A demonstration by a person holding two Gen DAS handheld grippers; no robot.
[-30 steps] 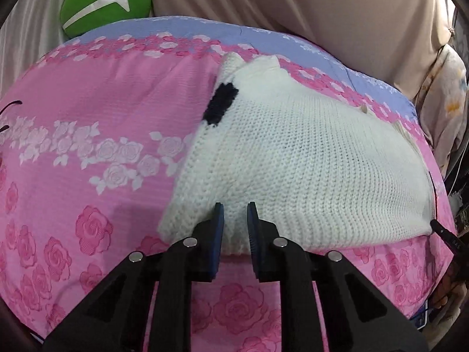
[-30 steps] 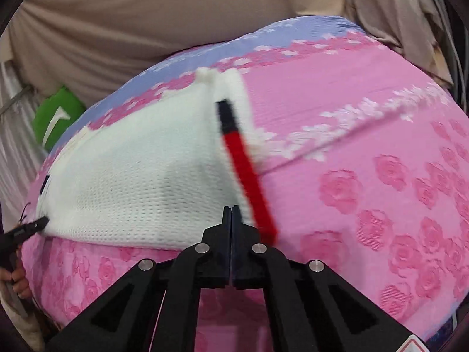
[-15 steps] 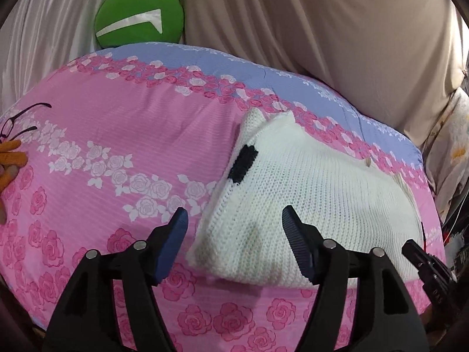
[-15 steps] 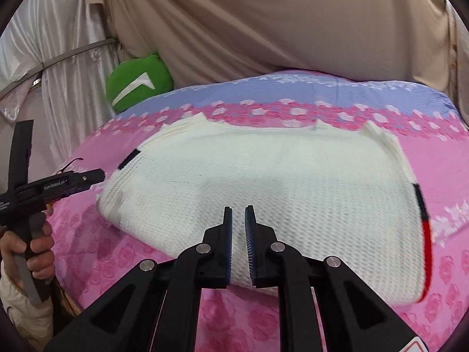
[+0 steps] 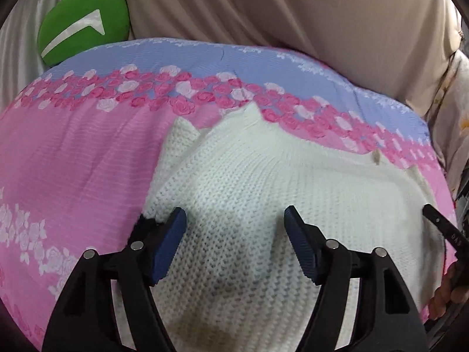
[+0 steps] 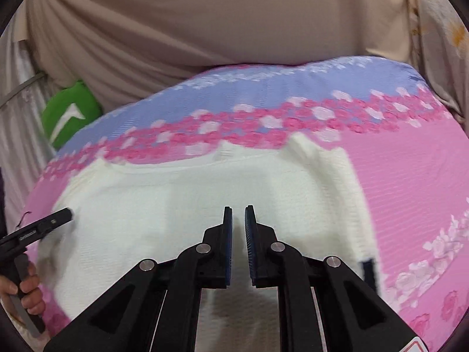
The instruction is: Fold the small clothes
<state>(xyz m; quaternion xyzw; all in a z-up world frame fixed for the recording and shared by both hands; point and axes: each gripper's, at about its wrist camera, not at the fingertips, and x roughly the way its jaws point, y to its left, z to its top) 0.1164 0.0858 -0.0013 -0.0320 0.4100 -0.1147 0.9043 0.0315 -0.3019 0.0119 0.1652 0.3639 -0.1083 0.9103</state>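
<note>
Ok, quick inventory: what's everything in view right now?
sweater: one, white knit, lying folded on the bedspread, under both grippers
bedspread: one, pink with roses, blue band at the far edge
cushion: one, green with a white mark, far left corner
curtain: one, beige, behind the bed
floral cloth: one, pale with an orange flower, far right
left gripper: one, black with blue pads, jaws open and empty over the sweater
right gripper: one, black with blue pads, jaws closing, nothing between them
hand: one, holding the left gripper's handle

Both wrist views look steeply down, close over the white sweater (image 5: 263,182) – left and right ends.
</note>
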